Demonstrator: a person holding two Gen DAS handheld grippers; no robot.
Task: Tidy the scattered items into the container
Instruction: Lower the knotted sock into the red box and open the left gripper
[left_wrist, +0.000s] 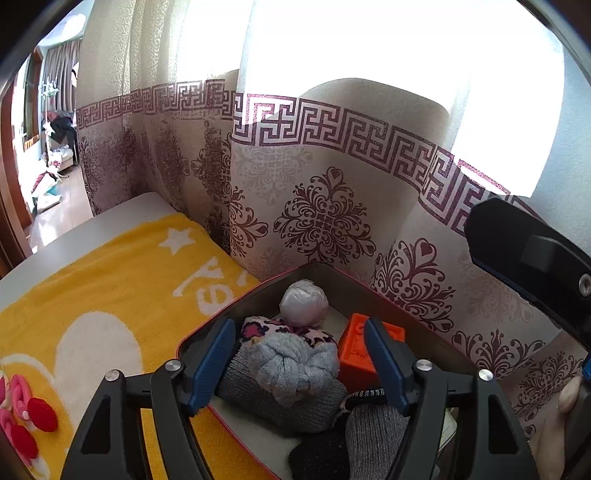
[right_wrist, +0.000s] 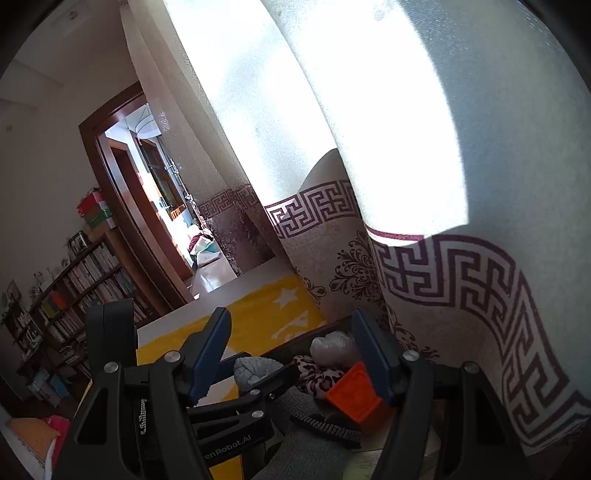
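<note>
**Leftover hair clips lie to the left of the left tongs, away from the box**

The left tongs (left_wrist: 299, 369) stand apart over the open, dark-walled, red-rimmed container (left_wrist: 207, 325), and nothing is pinched between their blue pads. Directly beneath them, inside the container, sits a rolled grey knitted bundle (left_wrist: 291, 365), with a pink-and-black patterned cloth (left_wrist: 258, 328) behind it, a ball wrapped in clear plastic (left_wrist: 303, 303) at the far corner, and an orange plastic block (left_wrist: 354, 347) on the right. Dark grey woollen pieces (left_wrist: 369, 424) fill the near end.

The right tongs (right_wrist: 291, 358) are apart too and empty, hanging over the same container from the right side, next to the patterned curtain (right_wrist: 443, 295). Their view shows the left tongs' black frame crossing in front.

What seems still out of the container is a cluster of pink and red hair clips (left_wrist: 26, 413), lying on the yellow towel with white stars (left_wrist: 110, 280) that covers the counter (left_wrist: 110, 218). They sit at the far left edge of the left wrist view, well apart from the container and to the left of the left tongs. The cluster's long axis appears to run roughly towards and away from the camera, though it is cut off by the frame edge.

So I judge the left hand to be the nearer one: it would need to swing left, off the container rim, and turn its jaws across the clips' narrow side. The right hand has the container and the left tongs between it and the clips.
</note>
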